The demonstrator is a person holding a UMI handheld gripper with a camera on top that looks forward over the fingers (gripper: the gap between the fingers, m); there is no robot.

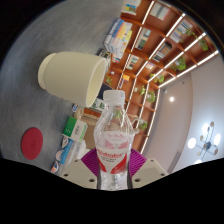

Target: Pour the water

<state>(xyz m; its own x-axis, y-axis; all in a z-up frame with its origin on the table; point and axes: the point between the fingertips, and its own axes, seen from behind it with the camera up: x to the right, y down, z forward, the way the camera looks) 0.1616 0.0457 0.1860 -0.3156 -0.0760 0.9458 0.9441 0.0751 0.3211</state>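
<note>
Gripper view: gripper [116,166] clamps water bottle [115,136] (uncapped) — cream cup [73,75] beyond, tilted.

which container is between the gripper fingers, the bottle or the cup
The clear plastic water bottle with the white cap and pink label is held between the pads; the cream paper cup lies tilted beyond, untouched.

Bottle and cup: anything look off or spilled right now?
No spill shows. The bottle sits upright in the hand-held gripper with its cap still on. Oddly, the cream cup lies tilted on its side, mouth toward the bottle.
</note>
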